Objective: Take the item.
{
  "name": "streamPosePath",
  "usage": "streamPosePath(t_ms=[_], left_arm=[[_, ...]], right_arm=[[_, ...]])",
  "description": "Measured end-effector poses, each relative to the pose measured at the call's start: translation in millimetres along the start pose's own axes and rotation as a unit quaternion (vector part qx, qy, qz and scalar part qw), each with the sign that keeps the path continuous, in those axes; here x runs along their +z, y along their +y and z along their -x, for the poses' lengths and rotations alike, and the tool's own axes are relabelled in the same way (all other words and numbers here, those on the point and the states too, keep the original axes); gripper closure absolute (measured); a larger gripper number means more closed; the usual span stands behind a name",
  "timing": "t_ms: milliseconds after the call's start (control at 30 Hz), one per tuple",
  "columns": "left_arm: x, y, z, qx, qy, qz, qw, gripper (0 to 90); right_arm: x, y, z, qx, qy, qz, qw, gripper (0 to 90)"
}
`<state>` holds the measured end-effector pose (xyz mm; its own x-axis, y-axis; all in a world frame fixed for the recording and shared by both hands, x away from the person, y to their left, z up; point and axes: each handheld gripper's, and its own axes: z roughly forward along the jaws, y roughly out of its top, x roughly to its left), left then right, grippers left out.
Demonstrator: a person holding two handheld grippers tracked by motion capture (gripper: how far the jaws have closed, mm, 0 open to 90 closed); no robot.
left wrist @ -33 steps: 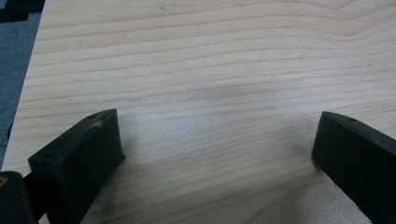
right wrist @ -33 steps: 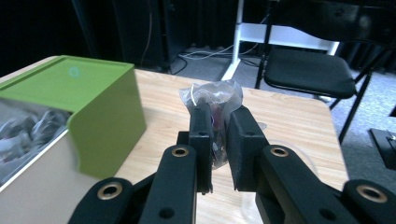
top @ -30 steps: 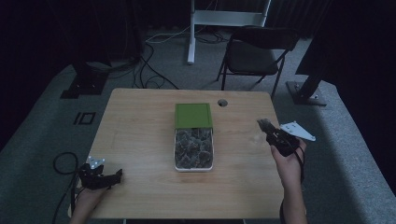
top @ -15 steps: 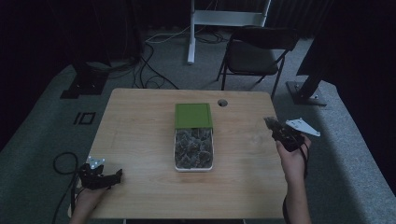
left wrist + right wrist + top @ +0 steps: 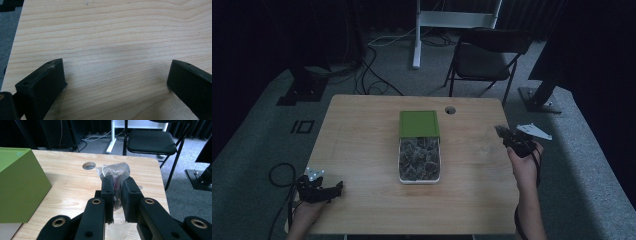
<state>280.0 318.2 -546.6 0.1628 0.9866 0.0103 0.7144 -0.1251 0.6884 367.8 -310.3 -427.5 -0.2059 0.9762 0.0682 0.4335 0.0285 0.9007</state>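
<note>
Right gripper view: the right gripper (image 5: 116,195) pinches a small clear plastic packet (image 5: 113,173) with dark contents between its jaws. The packet stands upright, its long axis running along the jaws, its crumpled top poking past their tips over the table (image 5: 75,185) beside the green box (image 5: 17,185). The left gripper (image 5: 115,80) has its jaws spread wide over bare wood.

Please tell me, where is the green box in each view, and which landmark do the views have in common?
High view: the green box sits mid-table, at the tray's far end.
Left gripper view: not in it.
Right gripper view: the green box is at the left edge.
Shared landmark: the wooden table.
</note>
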Motion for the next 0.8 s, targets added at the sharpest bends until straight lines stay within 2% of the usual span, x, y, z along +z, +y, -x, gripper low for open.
streamPosePath(t_ms=[800], left_arm=[[-0.1, 0.0, -0.1, 0.001, 0.0, 0.0, 1.0, 2.2]], right_arm=[[26.0, -7.3, 4.5, 0.011, 0.001, -0.037, 0.9993, 79.7]])
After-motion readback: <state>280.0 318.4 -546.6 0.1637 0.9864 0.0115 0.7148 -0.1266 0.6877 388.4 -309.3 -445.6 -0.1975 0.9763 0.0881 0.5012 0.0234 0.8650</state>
